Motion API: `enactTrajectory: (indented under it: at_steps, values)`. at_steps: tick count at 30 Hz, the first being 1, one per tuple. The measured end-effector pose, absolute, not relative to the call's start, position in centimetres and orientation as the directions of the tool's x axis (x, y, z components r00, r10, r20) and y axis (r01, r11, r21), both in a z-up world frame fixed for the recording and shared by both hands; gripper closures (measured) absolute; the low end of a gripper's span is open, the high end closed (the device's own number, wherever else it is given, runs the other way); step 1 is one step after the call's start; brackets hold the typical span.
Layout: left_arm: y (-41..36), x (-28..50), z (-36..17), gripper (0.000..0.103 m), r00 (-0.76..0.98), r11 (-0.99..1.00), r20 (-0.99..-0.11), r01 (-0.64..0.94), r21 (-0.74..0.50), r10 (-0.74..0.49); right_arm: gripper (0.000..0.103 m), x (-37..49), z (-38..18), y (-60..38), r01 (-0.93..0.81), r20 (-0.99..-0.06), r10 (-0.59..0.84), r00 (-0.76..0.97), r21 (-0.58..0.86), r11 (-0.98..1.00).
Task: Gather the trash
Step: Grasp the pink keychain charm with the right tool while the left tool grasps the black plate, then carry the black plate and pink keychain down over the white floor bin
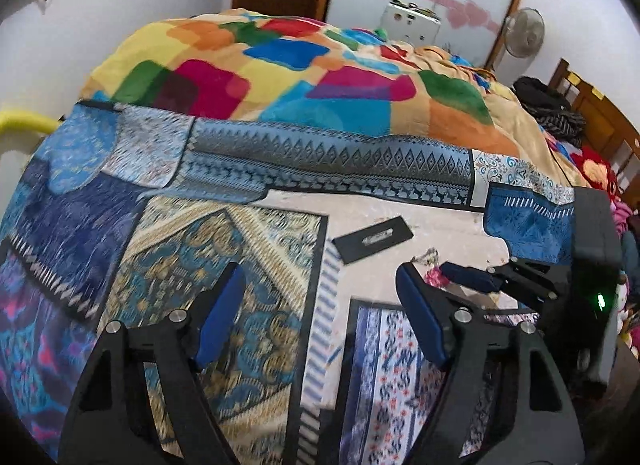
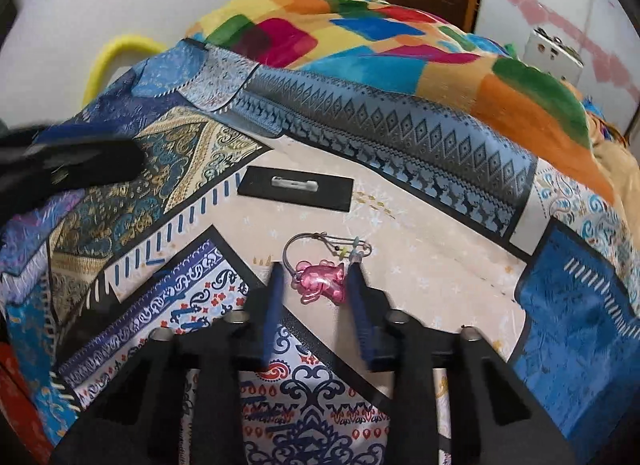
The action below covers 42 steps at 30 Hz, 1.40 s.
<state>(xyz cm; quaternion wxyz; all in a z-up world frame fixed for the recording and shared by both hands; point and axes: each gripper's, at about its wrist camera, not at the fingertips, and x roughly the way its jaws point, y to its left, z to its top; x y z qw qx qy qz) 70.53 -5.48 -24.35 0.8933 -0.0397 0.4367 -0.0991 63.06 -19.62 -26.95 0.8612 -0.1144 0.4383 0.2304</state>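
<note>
While L fingers [image 1: 320, 285] gape empty, R fingers [image 2: 316, 275] straddle pink charm [image 2: 320, 281].

Pink keychain charm [image 2: 322, 280]: translucent pink plastic, animal-like shape, lying flat on the cream patch of the bedspread [image 2: 420, 257]. A thin wire ring [image 2: 296, 249] loops out of it toward 11 o'clock; a pin with small coloured beads runs off toward 1 o'clock.

Black name badge [image 2: 296, 187]: flat rectangle, back side up, silver pin clasp across its middle. It lies at 12 o'clock from the charm, well apart from it, long side roughly level.
</note>
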Motion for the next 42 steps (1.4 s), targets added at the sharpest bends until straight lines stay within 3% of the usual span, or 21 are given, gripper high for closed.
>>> enactTrajectory:
  at_steps: [12, 14, 18, 25, 29, 33, 42]
  values:
    - [-12.1, 76.1, -28.2, 0.026, 0.563, 0.956, -0.79, 0.277, -0.098, -0.244, 0.079, 62.9, -25.5, -25.3, -0.422, -0.765, 0.354, 0.539, 0.119, 0.899]
    - [-12.6, 76.5, -29.2, 0.035, 0.548, 0.958, -0.808, 0.277, -0.071, -0.218, 0.079, 63.0, -25.1, -25.9, -0.411, -0.758, 0.346, 0.553, 0.114, 0.905]
    - [-13.2, 75.6, -29.4, 0.039, 0.547, 0.954, -0.809, 0.295, -0.054, -0.215, 0.079, 62.8, -24.7, -26.9, -0.399, -0.751, 0.355, 0.557, 0.133, 0.907]
    - [-13.7, 73.1, -29.3, 0.08, 0.546, 0.953, -0.817, 0.302, -0.016, -0.187, 0.079, 62.2, -24.8, -27.2, -0.382, -0.754, 0.355, 0.553, 0.15, 0.912]
    - [-14.2, 72.6, -29.2, 0.08, 0.536, 0.965, -0.833, 0.26, 0.01, -0.136, 0.079, 61.8, -24.7, -27.5, -0.369, -0.763, 0.349, 0.544, 0.157, 0.916]
    - [-13.7, 71.1, -28.4, 0.08, 0.521, 0.973, -0.839, 0.229, -0.039, -0.156, 0.079, 60.7, -23.4, -27.8, -0.363, -0.764, 0.338, 0.55, 0.146, 0.92]
    - [-13.6, 63.9, -21.8, 0.08, 0.57, 0.972, -0.801, 0.225, -0.064, -0.184, 0.079, 57.4, -17.8, -28.1, -0.379, -0.73, 0.345, 0.59, 0.127, 0.917]
